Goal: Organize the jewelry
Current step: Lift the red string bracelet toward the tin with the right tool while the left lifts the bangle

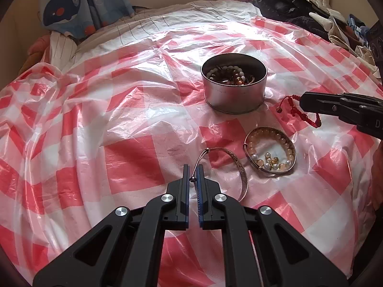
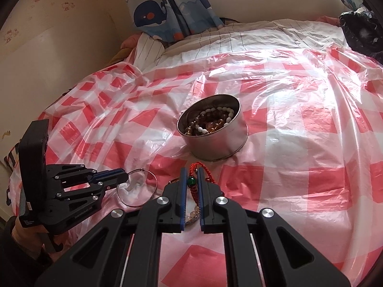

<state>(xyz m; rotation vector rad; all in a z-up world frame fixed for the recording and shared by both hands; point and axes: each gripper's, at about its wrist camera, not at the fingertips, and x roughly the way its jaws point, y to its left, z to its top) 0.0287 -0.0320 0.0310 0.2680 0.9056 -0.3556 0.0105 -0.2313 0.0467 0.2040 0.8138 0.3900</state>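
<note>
While the left gripper (image 1: 193,174) pinches a silver bangle (image 1: 235,167), the right gripper (image 2: 191,179) (near the tin (image 2: 215,138)) grips a red cord bracelet (image 2: 199,167) — both clamped.

A red-and-white checked plastic sheet (image 1: 124,110) lies crinkled over the bed (image 2: 251,35), whose white striped bedding shows at the far edge. A whale-print curtain (image 1: 71,4) hangs behind it, beside a beige wall (image 2: 59,24). A pile of dark clothes (image 1: 299,4) sits at the bed's far right corner.
</note>
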